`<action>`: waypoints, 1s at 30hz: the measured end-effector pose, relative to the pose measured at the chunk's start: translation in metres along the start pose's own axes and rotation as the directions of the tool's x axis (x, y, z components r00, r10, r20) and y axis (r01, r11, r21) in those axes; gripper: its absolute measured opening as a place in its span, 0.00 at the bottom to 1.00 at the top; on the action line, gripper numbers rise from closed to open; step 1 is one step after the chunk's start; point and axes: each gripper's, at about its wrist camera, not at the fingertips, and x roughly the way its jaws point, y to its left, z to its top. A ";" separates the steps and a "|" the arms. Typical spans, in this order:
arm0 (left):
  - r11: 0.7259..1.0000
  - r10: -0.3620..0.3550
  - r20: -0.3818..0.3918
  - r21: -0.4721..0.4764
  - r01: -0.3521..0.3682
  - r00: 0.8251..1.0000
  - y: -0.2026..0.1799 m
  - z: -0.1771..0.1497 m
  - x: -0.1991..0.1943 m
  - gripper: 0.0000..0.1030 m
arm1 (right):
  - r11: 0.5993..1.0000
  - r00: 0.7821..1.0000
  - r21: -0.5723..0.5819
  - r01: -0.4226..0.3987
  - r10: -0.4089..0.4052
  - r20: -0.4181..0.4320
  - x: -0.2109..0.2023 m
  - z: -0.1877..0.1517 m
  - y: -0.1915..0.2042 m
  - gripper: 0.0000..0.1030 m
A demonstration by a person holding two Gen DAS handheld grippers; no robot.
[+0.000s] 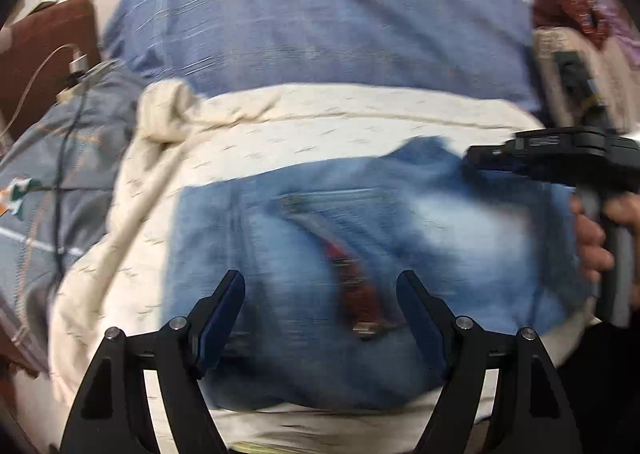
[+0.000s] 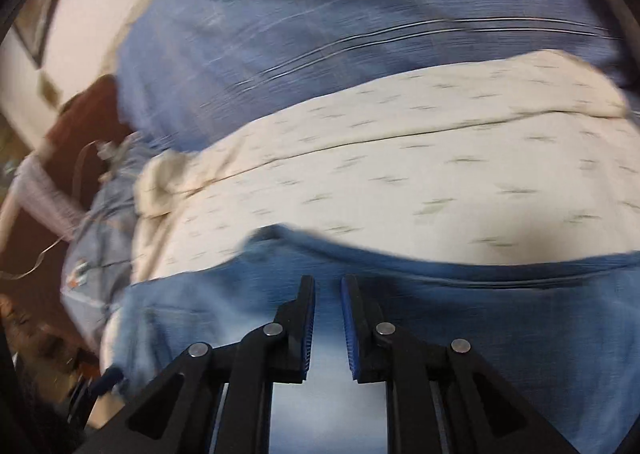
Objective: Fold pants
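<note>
On the bed, over a cream sheet [image 1: 320,126] with small dashes, lie the jeans [image 1: 304,238], one pair, folded into a broad blue block; both views are smeared by motion.

Left gripper [image 1: 322,286]: jaws stand wide, nothing between the pads, hanging above the jeans beside a reddish-brown belt [image 1: 352,274] with a metal buckle. Contact with the denim cannot be told.

Right gripper [image 2: 328,290]: jaws drawn narrow, a slim gap left between the blue pads. Pale denim shows through the gap, but no cloth is pinched; whether the tips touch the jeans [image 2: 480,314] cannot be told.

Count: two grippers, one pair of jeans, one belt, one cream sheet [image 2: 400,174], one blue striped cover [image 2: 360,14] beyond it.

Left wrist view alone shows the right gripper [image 1: 480,158] from outside, black body reaching in from the right edge, with the person's hand [image 1: 592,250] around its handle. It alone shows the belt, and a charger plug with cable [image 1: 76,66] at the left. Right wrist view alone shows the folded upper edge of the jeans close up.
</note>
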 end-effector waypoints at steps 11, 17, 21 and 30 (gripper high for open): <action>0.998 0.057 -0.116 -0.014 -0.059 0.992 0.013 -0.015 0.019 0.78 | 0.997 1.000 0.072 0.012 -0.010 -0.029 0.044 -0.007 -0.002 0.14; 0.996 0.074 -0.023 0.042 -0.073 0.997 -0.010 -0.004 -0.011 0.78 | 0.992 0.993 0.112 -0.056 0.044 0.112 -0.042 -0.015 -0.021 0.15; 0.997 -0.038 0.001 0.074 0.037 0.999 -0.036 0.000 -0.025 0.78 | 0.982 0.973 0.170 -0.081 0.041 0.228 -0.124 -0.039 -0.067 0.15; 0.952 0.097 -0.162 0.301 -0.044 0.982 -0.085 -0.024 0.039 0.82 | 0.908 0.893 0.391 -0.152 -0.044 0.448 -0.280 -0.145 -0.185 0.78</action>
